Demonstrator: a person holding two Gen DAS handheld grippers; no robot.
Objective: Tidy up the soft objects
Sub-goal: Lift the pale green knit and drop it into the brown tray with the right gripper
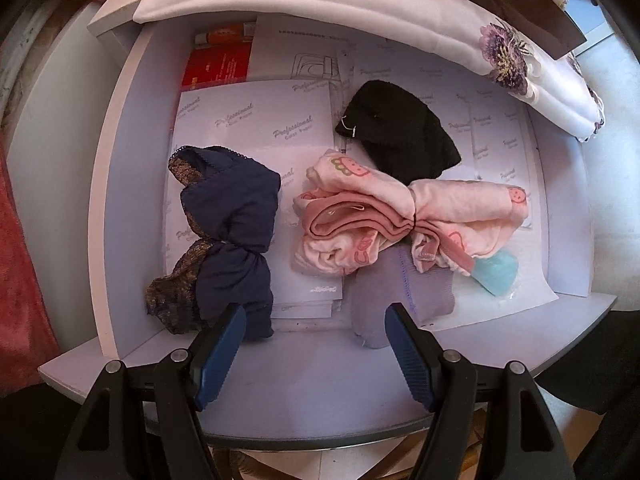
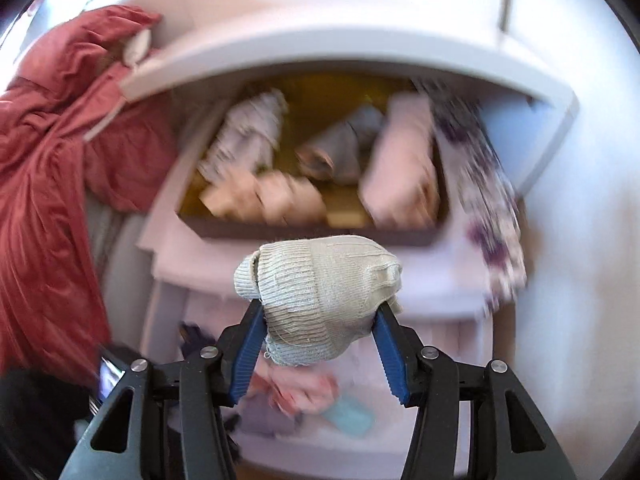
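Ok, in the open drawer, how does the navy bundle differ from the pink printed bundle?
The navy bundle is dark and plain with a gold-brown lace edge; the pink printed bundle is pale with cartoon figures. The navy bundle lies lengthwise at the left of the drawer, alone on the paper lining; the pink bundle lies crosswise in the middle, resting over a lavender sock and against a black cloth. Both are cinched at the middle, like bows.

White printed paper sheets [image 1: 248,120] line the drawer, with a red booklet [image 1: 216,68] and an orange tube [image 1: 224,35].
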